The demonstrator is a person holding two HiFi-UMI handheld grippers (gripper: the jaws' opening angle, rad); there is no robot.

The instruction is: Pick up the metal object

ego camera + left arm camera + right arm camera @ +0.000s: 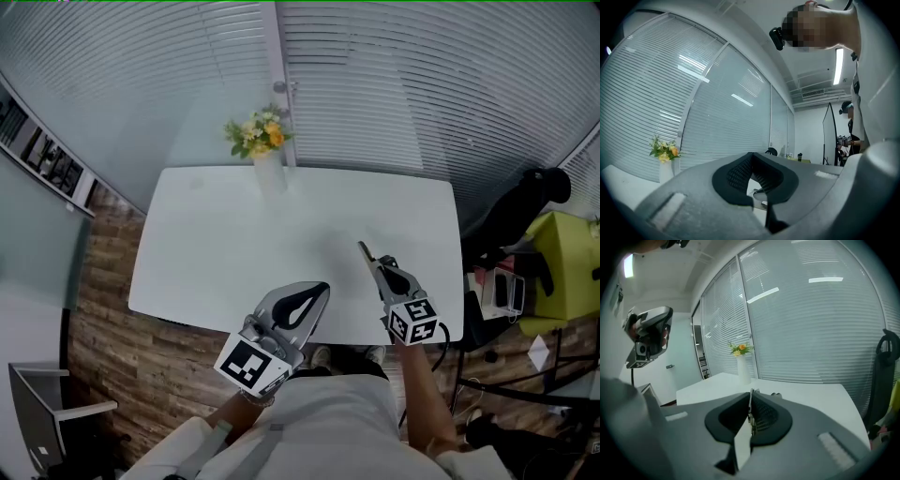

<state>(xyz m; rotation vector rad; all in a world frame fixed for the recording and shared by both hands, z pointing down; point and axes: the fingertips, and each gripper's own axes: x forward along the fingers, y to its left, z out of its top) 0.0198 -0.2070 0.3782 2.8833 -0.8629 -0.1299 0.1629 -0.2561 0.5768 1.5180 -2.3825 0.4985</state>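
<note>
**Right gripper** [373,265] [751,395]: jaws clamped on the metal object, with the dark ribbed pads pressed against its two sides. The hand holds it over the near right part of the table, its marker cube [412,321] towards the person.

**Metal object** [363,250] [750,414]: a thin, flat piece seen edge-on in the right gripper view, running up between the pads. In the head view a short, narrow end sticks out past the jaw tips. It is held off the table top and touches only the pads. Its exact kind cannot be made out.

**Left gripper** [319,289] [751,155]: jaws together at the tips, nothing between them. It is held at the table's near edge, well apart from the right gripper.

**Table** [216,244]: white, rectangular, with a bare top apart from the vase.

**Vase** [268,171] [743,369]: white and upright at the middle of the far edge, holding yellow and orange flowers [258,133] [663,151].

**Surroundings**: closed blinds [422,84] behind the table and a wood-plank floor [122,366] to its left.
</note>
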